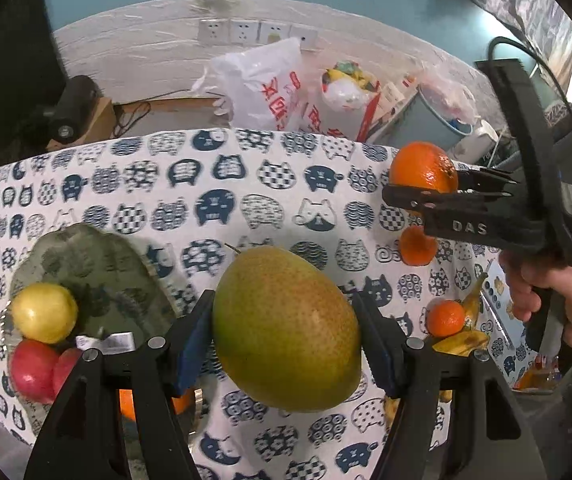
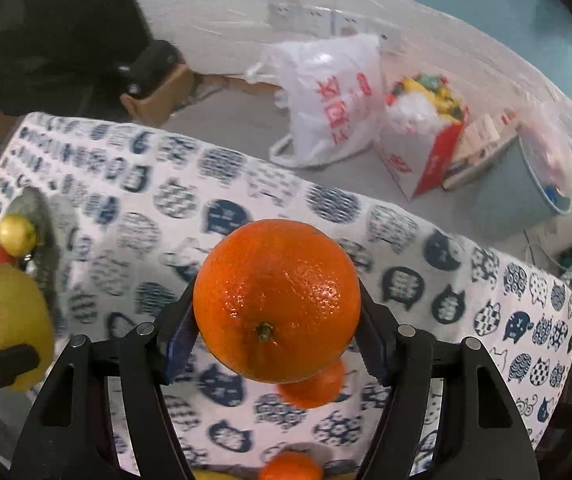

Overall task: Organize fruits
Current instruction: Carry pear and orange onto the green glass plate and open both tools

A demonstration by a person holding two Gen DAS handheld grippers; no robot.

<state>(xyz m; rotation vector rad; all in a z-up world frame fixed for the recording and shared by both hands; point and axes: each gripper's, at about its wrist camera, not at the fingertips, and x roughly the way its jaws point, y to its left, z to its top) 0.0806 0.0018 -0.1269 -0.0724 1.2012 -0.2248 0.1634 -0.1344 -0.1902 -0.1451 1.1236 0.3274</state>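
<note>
The left claw [image 1: 286,332] is clenched on a large green-yellow pear [image 1: 286,334], its blue pads pressing the fruit's two sides and carrying it clear above the table [image 1: 245,184], which is covered with a cat-print cloth. The right claw [image 2: 275,312] grasps a big orange [image 2: 277,300] the same way, stem end facing the camera, also lifted off the cloth; from the left wrist view that orange [image 1: 424,172] shows at the tips of the right claw, with the person's hand [image 1: 558,300] around the handle.

On the left of the table lies a grey-green glass plate [image 1: 97,272]. At its near edge sit a yellow apple [image 1: 43,312] and a red apple [image 1: 33,372], touching each other. Another orange fruit [image 1: 125,402] shows behind the left claw's frame, perhaps on the plate, though it is mostly hidden.

On the right side of the cloth lie a small mandarin [image 1: 418,246], a second mandarin [image 1: 445,318] and, just beside the latter, a browning banana [image 1: 466,340].
</note>
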